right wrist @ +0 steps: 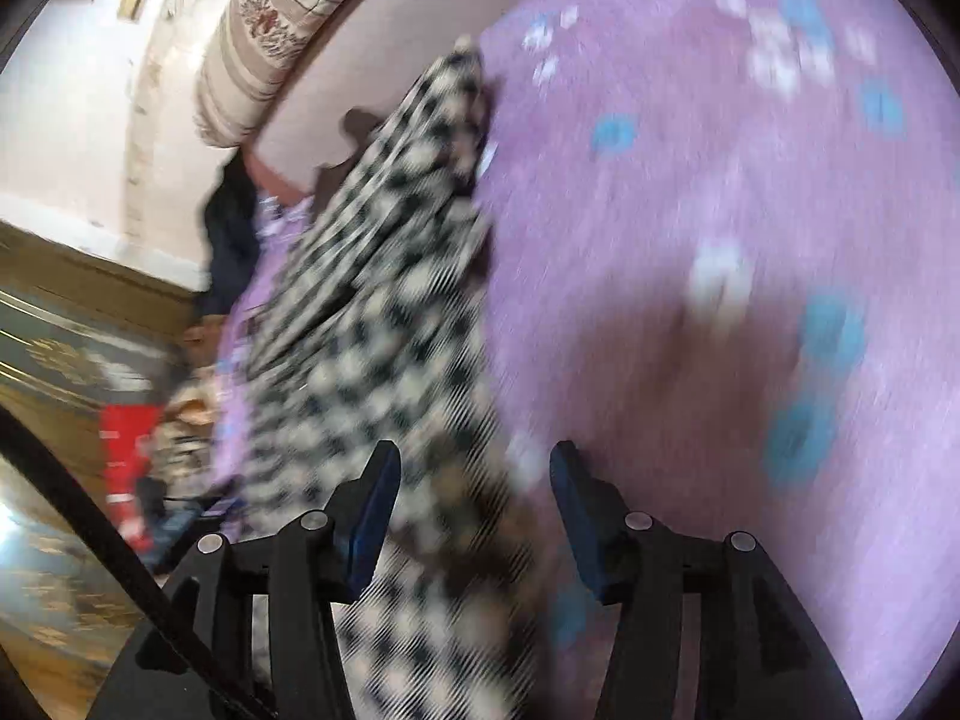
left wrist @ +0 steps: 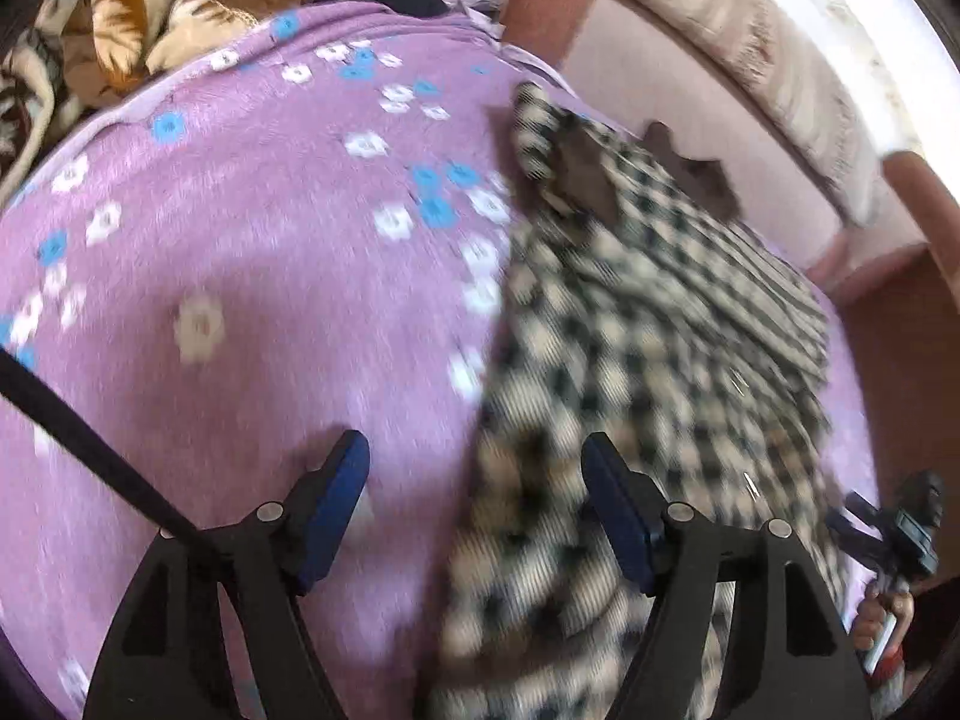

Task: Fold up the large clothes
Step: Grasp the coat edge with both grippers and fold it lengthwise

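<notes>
A black-and-cream checked garment (left wrist: 630, 324) lies spread along the right side of a purple flowered blanket (left wrist: 252, 276). My left gripper (left wrist: 474, 450) is open and empty, just above the garment's left edge. In the right wrist view the same garment (right wrist: 384, 312) runs up the middle-left over the blanket (right wrist: 690, 240). My right gripper (right wrist: 474, 462) is open and empty above the garment's right edge. The right gripper also shows at the far right of the left wrist view (left wrist: 900, 534), held by a hand. Both views are motion-blurred.
A pink headboard (left wrist: 660, 78) and a striped bolster (left wrist: 768, 60) stand beyond the garment. A tiger-print blanket (left wrist: 102, 42) is heaped at the far left. In the right wrist view the bed's edge drops to a patterned floor (right wrist: 54, 540), with a red item (right wrist: 126, 450).
</notes>
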{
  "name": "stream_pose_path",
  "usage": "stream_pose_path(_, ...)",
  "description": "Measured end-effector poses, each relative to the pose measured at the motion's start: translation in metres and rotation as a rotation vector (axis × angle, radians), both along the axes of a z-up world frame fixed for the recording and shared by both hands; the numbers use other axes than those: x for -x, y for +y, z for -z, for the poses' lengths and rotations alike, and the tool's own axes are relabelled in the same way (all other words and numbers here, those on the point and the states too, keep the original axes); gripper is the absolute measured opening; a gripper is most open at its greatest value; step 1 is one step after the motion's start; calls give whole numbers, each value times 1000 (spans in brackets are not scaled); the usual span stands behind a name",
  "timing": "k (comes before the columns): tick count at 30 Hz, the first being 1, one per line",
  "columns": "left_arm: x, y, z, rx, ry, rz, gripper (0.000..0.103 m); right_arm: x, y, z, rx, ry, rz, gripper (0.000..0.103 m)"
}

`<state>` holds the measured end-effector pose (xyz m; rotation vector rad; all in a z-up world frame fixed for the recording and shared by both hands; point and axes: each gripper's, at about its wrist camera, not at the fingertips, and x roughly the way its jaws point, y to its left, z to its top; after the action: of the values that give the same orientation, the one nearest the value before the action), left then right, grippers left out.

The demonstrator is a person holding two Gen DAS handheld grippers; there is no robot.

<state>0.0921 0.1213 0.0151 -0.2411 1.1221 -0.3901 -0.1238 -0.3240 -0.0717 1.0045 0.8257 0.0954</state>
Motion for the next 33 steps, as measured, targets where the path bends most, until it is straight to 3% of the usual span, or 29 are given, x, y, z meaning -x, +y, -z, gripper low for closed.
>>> stream_pose_path(2, 18, 2, 3, 111, 47, 47, 58, 13, 13, 8, -74, -20, -40, 55)
stream_pose_path(4, 40, 2, 7, 162, 73, 72, 52, 23, 26, 10, -118, -31, -76, 54)
stream_pose_path(7, 75, 5, 6, 166, 55, 79, 52, 38, 45, 16, -187, -32, -114, 49)
stream_pose_path(15, 142, 30, 11, 260, 64, 34, 52, 82, 98, 21, -193, -42, -166, 46)
stream_pose_path(21, 157, 27, 9, 218, 38, 5, 52, 94, 118, 16, -97, -30, -133, 44)
stream_pose_path(22, 160, 25, 8, 190, 29, 2, 46, 92, 121, 14, -79, -28, -127, 42)
stream_pose_path(23, 162, 20, 6, 102, 14, -12, 21, 93, 129, 11, -44, -21, -116, 36)
stream_pose_path(24, 164, 18, 5, 44, 8, -21, 8, 93, 136, 10, -10, -8, -112, 30)
stream_pose_path(25, 165, 17, 4, 30, 7, -13, 8, 94, 138, 8, 29, 8, -111, 16)
stream_pose_path(26, 166, 20, 2, 53, 11, -21, 7, 95, 141, 5, 56, 18, -109, 10)
stream_pose_path(33, 190, 42, -17, 111, 6, -31, 7, 143, 140, -17, 90, -33, -128, 7)
